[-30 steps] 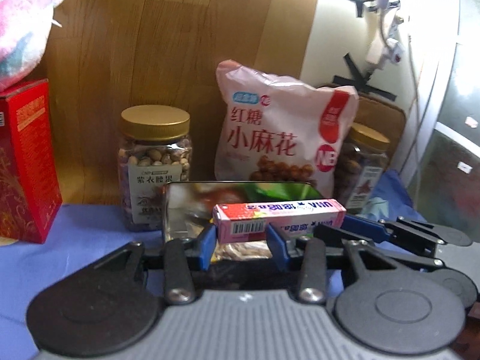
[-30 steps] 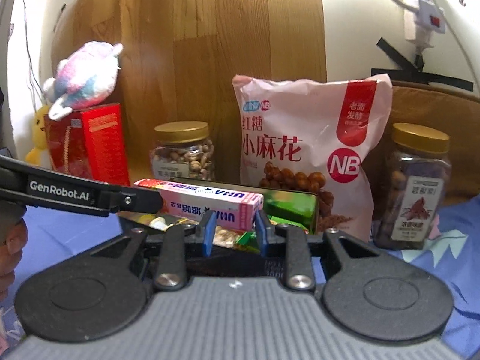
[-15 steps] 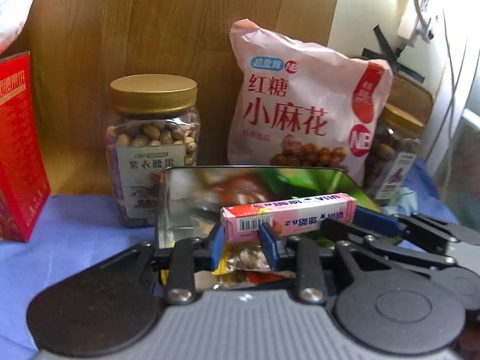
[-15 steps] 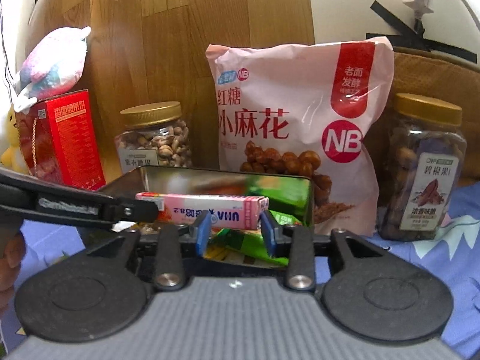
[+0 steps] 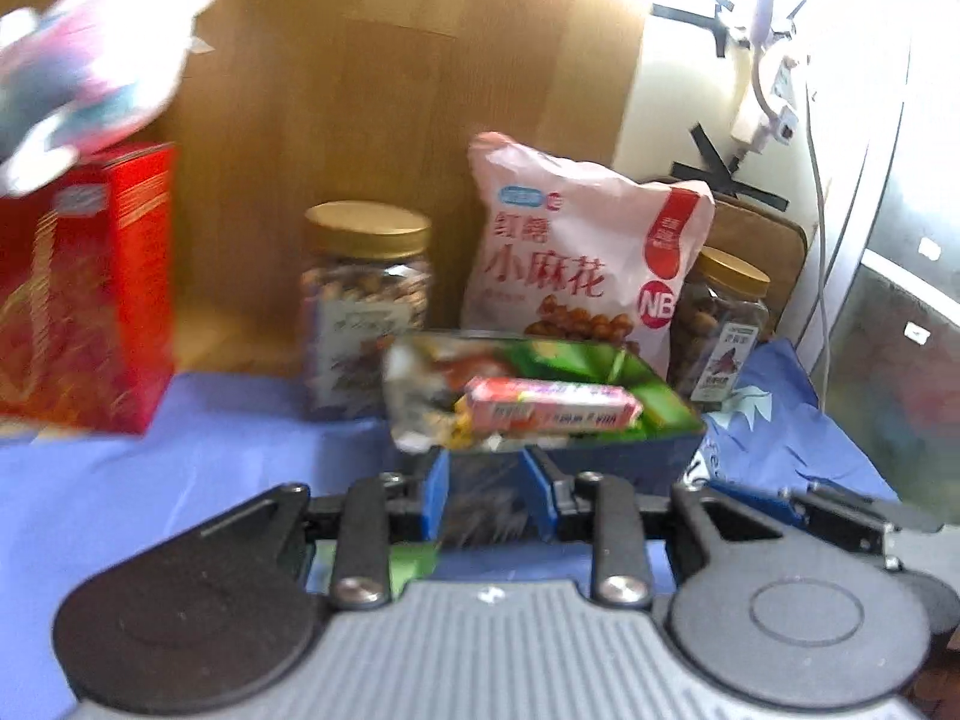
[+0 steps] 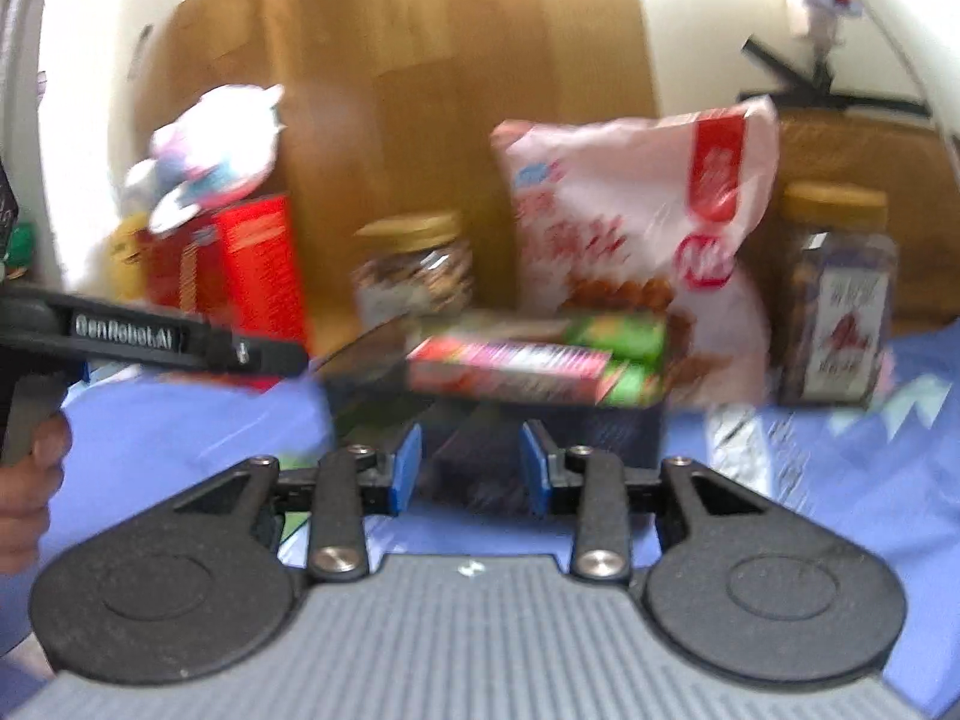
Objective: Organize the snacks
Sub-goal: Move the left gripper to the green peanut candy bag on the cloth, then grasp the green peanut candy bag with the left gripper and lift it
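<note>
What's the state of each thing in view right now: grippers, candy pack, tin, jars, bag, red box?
left gripper: open, empty
right gripper: open, empty
pink candy pack: lying flat in the tin, on other snacks
tin: open, no lid on
left nut jar: upright, gold lid on
right nut jar: upright, gold lid on
pink snack bag: standing, sealed
red box: upright, closed

Open blue-walled metal tin stands straight ahead of both tongs, heaped with wrappers, pink candy box on top. Behind tin, wall of goods: gold-lidded nut jar, pink snack bag, second gold-lidded jar. Red carton blocks far left. Bare blue cloth on desk between carton and tin.
</note>
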`<state>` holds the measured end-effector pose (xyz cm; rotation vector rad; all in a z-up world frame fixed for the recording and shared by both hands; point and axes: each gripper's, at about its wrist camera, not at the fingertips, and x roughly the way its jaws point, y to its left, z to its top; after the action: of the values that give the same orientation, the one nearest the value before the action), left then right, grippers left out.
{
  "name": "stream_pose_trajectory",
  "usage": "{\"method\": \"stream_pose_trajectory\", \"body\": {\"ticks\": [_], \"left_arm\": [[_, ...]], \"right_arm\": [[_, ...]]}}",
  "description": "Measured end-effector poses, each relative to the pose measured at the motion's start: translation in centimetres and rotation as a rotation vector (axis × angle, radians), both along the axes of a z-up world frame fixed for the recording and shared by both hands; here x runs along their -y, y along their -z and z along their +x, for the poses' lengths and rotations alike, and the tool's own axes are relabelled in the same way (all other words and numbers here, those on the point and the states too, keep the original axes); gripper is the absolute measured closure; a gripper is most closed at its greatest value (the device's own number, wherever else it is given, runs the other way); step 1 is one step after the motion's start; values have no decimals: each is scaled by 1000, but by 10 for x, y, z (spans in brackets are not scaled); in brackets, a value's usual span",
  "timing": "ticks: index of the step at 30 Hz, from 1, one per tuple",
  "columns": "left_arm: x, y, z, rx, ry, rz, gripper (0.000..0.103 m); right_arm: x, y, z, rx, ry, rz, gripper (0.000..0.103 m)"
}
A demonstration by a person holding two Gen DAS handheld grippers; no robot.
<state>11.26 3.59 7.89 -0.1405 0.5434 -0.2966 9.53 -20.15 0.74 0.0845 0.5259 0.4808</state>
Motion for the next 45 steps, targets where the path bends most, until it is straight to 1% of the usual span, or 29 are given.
{"method": "stream_pose_trajectory", "body": {"ticks": [3, 6, 8, 10, 13, 17, 21, 24, 26, 28, 31, 34, 38, 45], "left_arm": [[-27, 13, -25, -36, -55, -23, 76], [-52, 34, -46, -102, -108, -49, 76], [-62, 46, -59, -137, -119, -62, 76], [-68, 55, -74, -162, -110, -80, 76], [-70, 65, -93, -189, -73, -120, 76], [-64, 70, -105, -212, -12, -149, 76], [-52, 81, -109, -241, 26, -147, 76], [-45, 83, -114, -217, 17, -135, 76], [-44, 83, -112, -225, 18, -151, 76], [-44, 83, -109, -239, 22, -174, 74], [-41, 82, -107, -240, 3, -167, 74], [-38, 80, -106, -252, -14, -162, 73], [-34, 78, -105, -259, -29, -142, 73], [-32, 77, -105, -265, -38, -132, 73]], "right_arm": [[-11, 9, -23, -50, -61, 0, 63], [-27, 17, -41, -94, -129, -5, 63], [-36, 20, -54, -113, -172, -10, 63], [-42, 22, -65, -138, -203, -6, 58], [-46, 25, -78, -163, -226, -9, 58], [-50, 32, -83, -198, -229, -23, 56], [-46, 34, -84, -228, -207, 25, 51], [-46, 36, -85, -223, -198, 41, 49], [-48, 35, -85, -219, -200, 39, 46], [-52, 35, -84, -210, -209, 39, 38], [-53, 36, -86, -184, -216, 29, 38], [-49, 37, -84, -193, -216, 54, 38], [-51, 36, -87, -184, -215, 43, 38], [-50, 36, -87, -187, -214, 54, 38]]}}
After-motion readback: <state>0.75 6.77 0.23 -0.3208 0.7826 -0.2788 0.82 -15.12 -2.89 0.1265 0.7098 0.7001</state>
